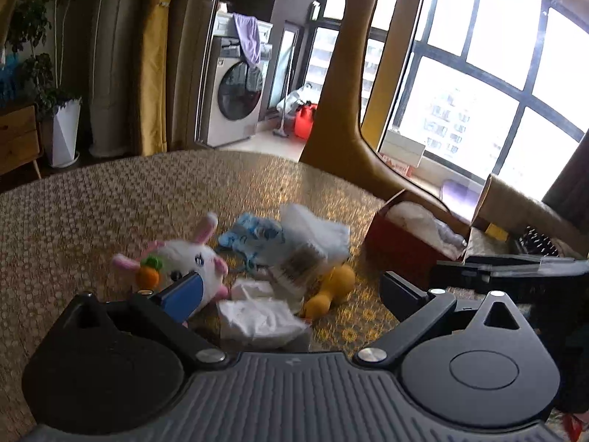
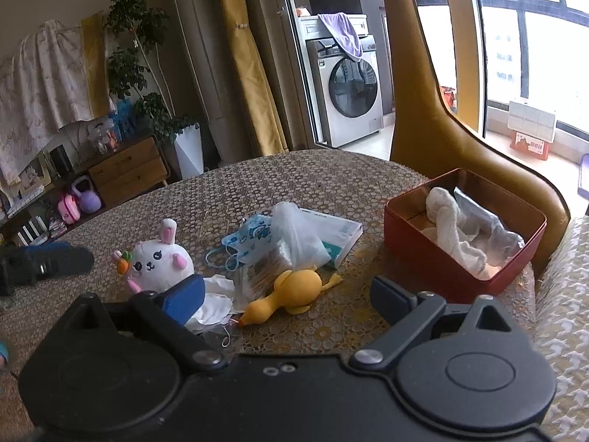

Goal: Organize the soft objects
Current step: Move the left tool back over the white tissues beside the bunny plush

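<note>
A white plush rabbit with a carrot lies at the left of a pile on the table. Beside it are a blue face mask, a clear plastic bag, white tissues and a yellow rubber duck. A red box at the right holds a white cloth and a grey bag. My right gripper is open and empty, just in front of the duck. My left gripper is open and empty over the tissues, with the rabbit by its left finger and the duck ahead.
The round table has a patterned cover. A yellow-brown chair back stands behind the red box. The other gripper's dark body shows at the right of the left wrist view. A wooden cabinet, a plant and a washing machine stand beyond the table.
</note>
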